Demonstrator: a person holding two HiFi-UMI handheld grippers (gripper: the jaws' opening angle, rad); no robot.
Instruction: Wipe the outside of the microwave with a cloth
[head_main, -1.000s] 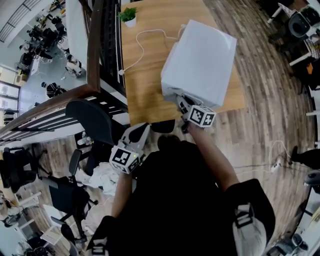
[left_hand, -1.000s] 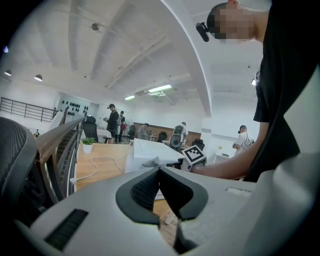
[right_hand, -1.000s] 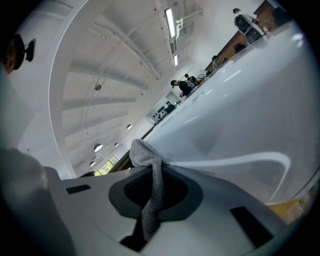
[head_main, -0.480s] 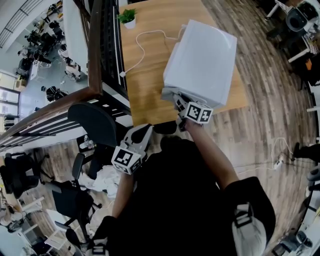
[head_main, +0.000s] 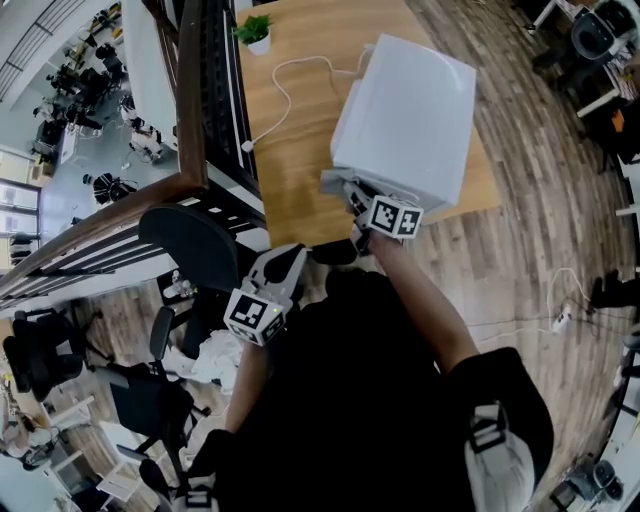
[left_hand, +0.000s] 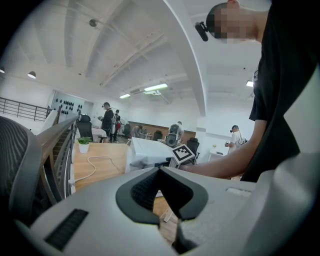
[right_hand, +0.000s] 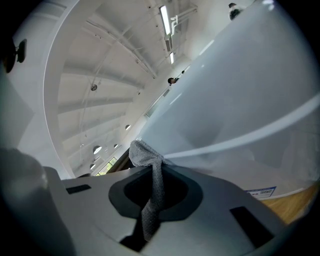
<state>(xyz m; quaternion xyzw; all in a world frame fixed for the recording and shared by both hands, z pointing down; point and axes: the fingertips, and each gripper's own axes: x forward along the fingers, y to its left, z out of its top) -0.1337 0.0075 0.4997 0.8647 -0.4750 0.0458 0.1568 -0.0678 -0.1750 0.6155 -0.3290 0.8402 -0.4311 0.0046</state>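
Microwave (head_main: 405, 120) on table (head_main: 290, 170), toward right side. Cable (head_main: 283, 95) on table, left of microwave. Plant (head_main: 256, 30) at far left corner. Right gripper (head_main: 348, 195) at near side of microwave, cloth (right_hand: 150, 180) pinched between jaws. Left gripper (head_main: 285, 262) off table, in front of it, chair (head_main: 190, 240) to its left.

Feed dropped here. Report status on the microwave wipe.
Right gripper shut on cloth, up at the microwave. Left gripper shut, empty, held back. Nothing in the way.
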